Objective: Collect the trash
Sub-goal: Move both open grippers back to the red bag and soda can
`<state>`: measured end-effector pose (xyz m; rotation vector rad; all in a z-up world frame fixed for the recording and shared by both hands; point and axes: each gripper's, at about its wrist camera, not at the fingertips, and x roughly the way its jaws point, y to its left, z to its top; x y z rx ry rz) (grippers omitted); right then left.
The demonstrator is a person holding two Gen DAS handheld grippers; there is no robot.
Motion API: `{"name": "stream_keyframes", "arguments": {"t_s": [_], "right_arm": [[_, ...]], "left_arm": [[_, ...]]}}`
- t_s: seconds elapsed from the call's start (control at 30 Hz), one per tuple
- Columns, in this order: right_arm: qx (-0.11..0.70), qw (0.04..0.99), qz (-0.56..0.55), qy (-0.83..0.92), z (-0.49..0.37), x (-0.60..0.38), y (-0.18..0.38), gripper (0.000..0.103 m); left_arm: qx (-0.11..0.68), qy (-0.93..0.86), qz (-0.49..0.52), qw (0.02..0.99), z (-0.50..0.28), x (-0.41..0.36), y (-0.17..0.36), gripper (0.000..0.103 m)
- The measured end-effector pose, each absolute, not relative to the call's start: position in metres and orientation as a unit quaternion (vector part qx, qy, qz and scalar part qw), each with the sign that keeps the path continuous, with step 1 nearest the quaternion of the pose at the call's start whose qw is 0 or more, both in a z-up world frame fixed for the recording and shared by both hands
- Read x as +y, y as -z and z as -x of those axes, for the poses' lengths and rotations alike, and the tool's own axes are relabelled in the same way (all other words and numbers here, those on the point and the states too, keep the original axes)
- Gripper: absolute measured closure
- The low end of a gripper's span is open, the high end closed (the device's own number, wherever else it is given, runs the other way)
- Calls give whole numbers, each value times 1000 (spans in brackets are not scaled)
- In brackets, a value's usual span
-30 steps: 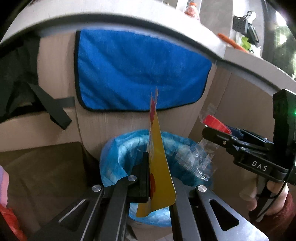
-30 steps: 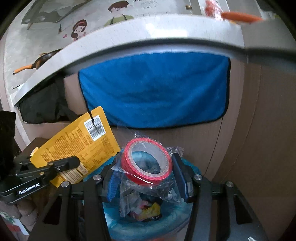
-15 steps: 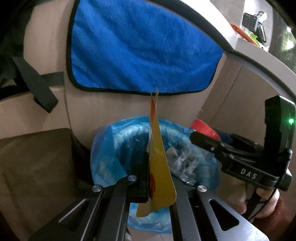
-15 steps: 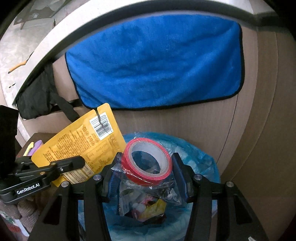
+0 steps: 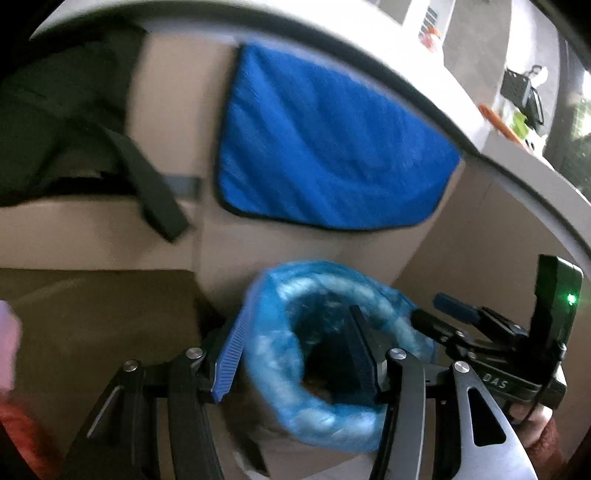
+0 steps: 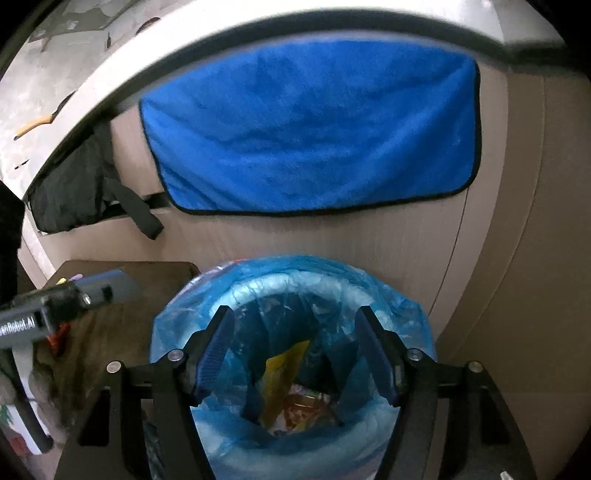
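A bin lined with a blue plastic bag (image 6: 391,306) stands against a wooden cabinet; it also shows in the left wrist view (image 5: 384,299). A yellow wrapper (image 6: 279,373) and other trash lie inside it. My right gripper (image 6: 293,354) is open and empty right above the bin mouth. My left gripper (image 5: 295,354) is open and empty over the bin's left side. The right gripper (image 5: 454,314) shows at the right of the left wrist view, and the left gripper (image 6: 92,291) at the left of the right wrist view.
A blue towel (image 6: 310,136) hangs on the cabinet front above the bin. A black bag with a strap (image 6: 74,192) sits in a recess to the left. A dark brown surface (image 6: 129,295) lies left of the bin. A countertop edge (image 6: 258,33) curves overhead.
Both grippers have opened. The yellow wrapper has left the left gripper and the bagged red tape roll has left the right gripper; the wrapper now lies in the bin.
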<state>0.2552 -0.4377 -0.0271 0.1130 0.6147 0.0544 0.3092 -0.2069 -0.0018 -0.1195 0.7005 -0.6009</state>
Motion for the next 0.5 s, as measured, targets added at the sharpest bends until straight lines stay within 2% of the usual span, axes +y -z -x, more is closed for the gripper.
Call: {"name": "stream_keyframes", "arguments": {"t_s": [0.27,0.5], "right_arm": [[277,960,-21,-43,-224,-385,-6,38],[260,961,5,-91,-201,-315,-24,27]], "left_arm": [[273,213,30,938,-256,-108,-44,47],[240,128,23,962,-203,-4,-54,43]]}}
